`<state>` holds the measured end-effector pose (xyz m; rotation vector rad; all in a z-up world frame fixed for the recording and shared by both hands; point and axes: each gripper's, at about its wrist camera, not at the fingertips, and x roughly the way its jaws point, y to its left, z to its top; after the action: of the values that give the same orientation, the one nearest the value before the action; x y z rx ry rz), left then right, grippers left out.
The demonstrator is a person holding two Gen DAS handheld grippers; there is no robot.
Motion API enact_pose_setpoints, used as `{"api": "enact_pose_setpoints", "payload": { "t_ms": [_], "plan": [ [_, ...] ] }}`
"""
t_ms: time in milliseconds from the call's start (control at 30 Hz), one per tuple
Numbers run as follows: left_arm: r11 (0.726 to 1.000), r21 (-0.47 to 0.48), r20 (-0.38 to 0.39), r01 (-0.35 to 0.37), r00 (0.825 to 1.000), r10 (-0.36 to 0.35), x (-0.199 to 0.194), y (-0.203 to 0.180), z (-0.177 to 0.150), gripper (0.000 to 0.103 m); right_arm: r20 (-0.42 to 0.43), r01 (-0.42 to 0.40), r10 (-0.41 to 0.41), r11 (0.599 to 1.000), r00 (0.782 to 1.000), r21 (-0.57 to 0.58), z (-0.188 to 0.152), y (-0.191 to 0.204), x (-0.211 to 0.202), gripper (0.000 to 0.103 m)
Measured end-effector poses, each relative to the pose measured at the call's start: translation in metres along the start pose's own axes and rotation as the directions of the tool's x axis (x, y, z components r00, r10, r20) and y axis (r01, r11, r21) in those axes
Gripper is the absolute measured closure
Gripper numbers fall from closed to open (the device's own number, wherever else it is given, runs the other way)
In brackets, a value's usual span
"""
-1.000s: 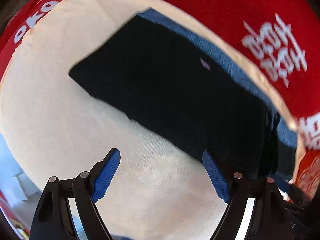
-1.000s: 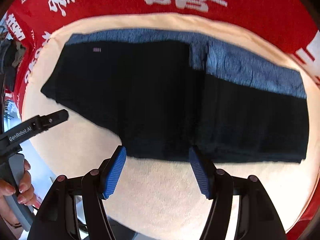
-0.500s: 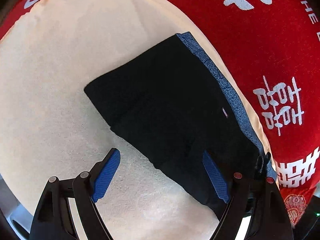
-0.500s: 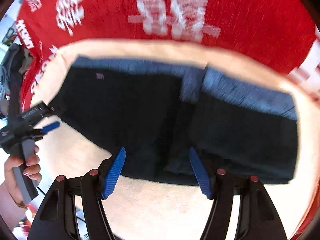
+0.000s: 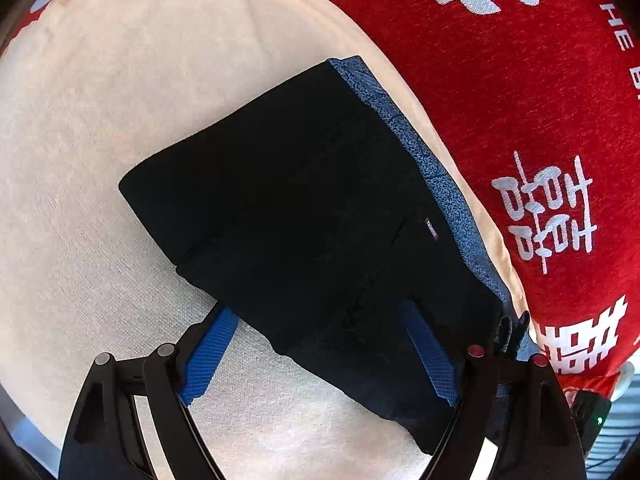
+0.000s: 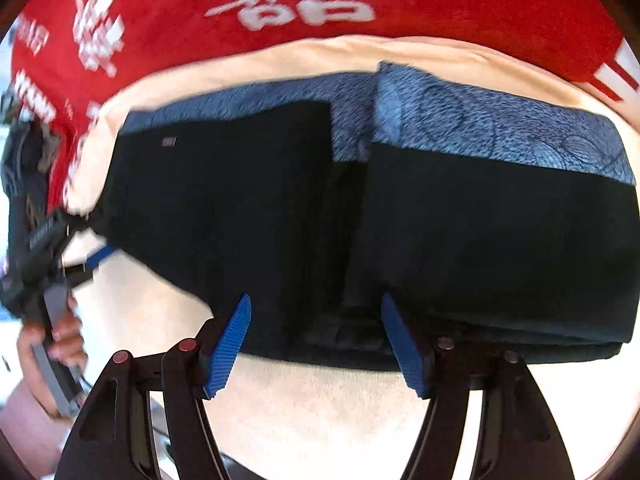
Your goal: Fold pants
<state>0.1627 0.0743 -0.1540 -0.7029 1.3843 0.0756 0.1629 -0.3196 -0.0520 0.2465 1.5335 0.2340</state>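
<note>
The black pants (image 5: 304,224) with a blue patterned band (image 5: 436,184) lie folded on a cream towel (image 5: 104,128). My left gripper (image 5: 320,354) is open, its blue fingers straddling the near corner edge of the pants. In the right wrist view the pants (image 6: 480,248) show a fold seam in the middle. My right gripper (image 6: 316,344) is open with its fingers over the near edge at that seam. The left gripper also shows in the right wrist view (image 6: 94,258), held by a hand at the pants' left end.
A red cloth with white characters (image 5: 540,100) lies under and beyond the towel; it also shows in the right wrist view (image 6: 280,4). The towel's near edge (image 6: 360,420) lies just below my right fingers.
Both grippers have moved forward and down onto the near edge of the pants. The left one swung toward the pants' left end. Both stay open.
</note>
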Motion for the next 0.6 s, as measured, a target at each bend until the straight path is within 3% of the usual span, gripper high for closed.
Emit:
{"api": "enact_pose_setpoints", "payload": {
  "t_ms": [133, 400, 433, 500, 567, 600],
  "plan": [
    [1.000, 0.014, -0.004, -0.014, 1.000, 0.015, 0.000, -0.001, 0.000, 0.018, 0.104, 0.215, -0.201, 0.964, 0.974, -0.154, -0.006, 0.012, -0.025, 0.036],
    [0.999, 0.027, 0.001, -0.037, 0.999, 0.037, 0.003, -0.005, -0.002, 0.018, 0.136, 0.334, -0.307, 0.900, 0.942, -0.281, -0.009, 0.014, -0.009, 0.045],
    [0.999, 0.031, 0.001, -0.039, 0.999, 0.039, 0.003, -0.005, -0.003, 0.018, 0.138, 0.344, -0.317, 0.896, 0.938, -0.282, -0.006, 0.013, -0.005, 0.055],
    [0.998, 0.040, 0.001, -0.042, 0.999, 0.042, 0.003, -0.005, -0.003, 0.018, 0.094, 0.306, -0.291, 0.912, 0.952, -0.272, 0.001, 0.011, 0.005, 0.080],
    [0.998, 0.036, 0.000, -0.042, 0.999, 0.042, 0.003, -0.005, -0.003, 0.018, 0.078, 0.286, -0.275, 0.915, 0.958, -0.286, 0.005, 0.019, 0.005, 0.095],
    [0.999, 0.031, 0.000, -0.040, 0.999, 0.040, 0.003, -0.005, -0.003, 0.018, 0.067, 0.247, -0.237, 0.927, 0.969, -0.283, 0.005, 0.020, -0.001, 0.096]
  ]
}}
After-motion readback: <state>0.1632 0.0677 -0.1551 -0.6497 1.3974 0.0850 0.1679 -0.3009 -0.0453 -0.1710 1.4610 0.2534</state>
